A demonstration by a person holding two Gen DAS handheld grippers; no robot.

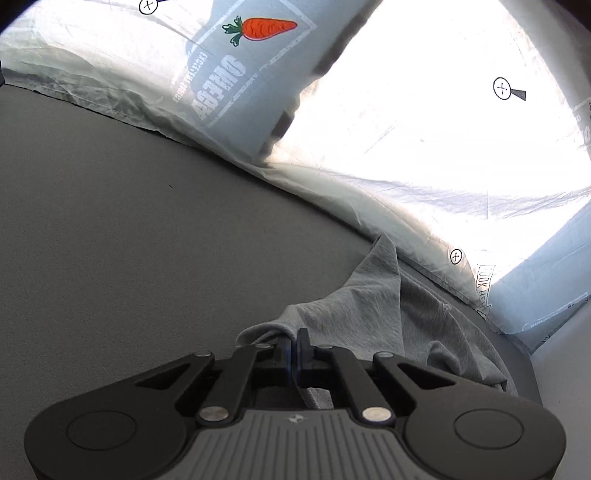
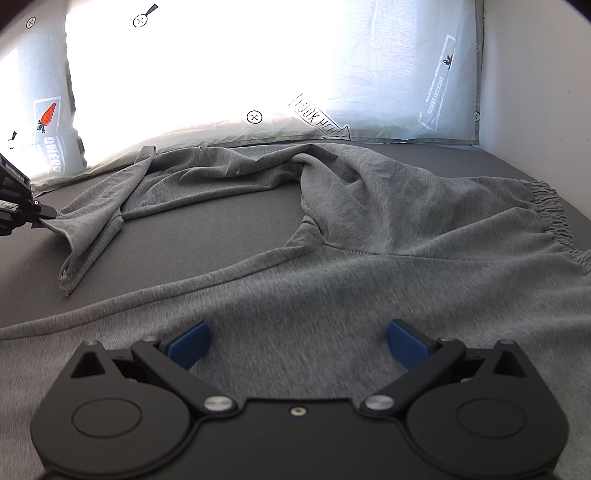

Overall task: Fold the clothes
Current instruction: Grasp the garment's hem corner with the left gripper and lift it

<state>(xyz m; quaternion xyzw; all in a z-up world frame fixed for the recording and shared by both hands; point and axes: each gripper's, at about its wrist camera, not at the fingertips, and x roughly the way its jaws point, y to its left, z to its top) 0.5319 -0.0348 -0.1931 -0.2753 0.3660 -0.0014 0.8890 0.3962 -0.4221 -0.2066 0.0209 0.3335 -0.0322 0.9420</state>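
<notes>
A pair of grey sweatpants [image 2: 332, 236] lies spread on a dark grey bed surface [image 2: 207, 225], its elastic waistband [image 2: 554, 218] at the right. One leg runs along the back to the left and its hem end is bunched. My left gripper [image 1: 294, 341] is shut on that leg's fabric [image 1: 369, 306]. In the right wrist view the left gripper [image 2: 44, 216] shows at the far left edge, pinching the same leg end. My right gripper [image 2: 297, 341] hovers low over the near part of the pants, open, with nothing between its blue pads [image 2: 188, 341].
A pale bedsheet [image 2: 258, 74] with carrot prints [image 1: 264, 29] and cross marks covers the back, strongly lit. A white wall [image 2: 535, 92] bounds the right side. Bare dark surface [image 1: 129, 240] lies left of the held leg.
</notes>
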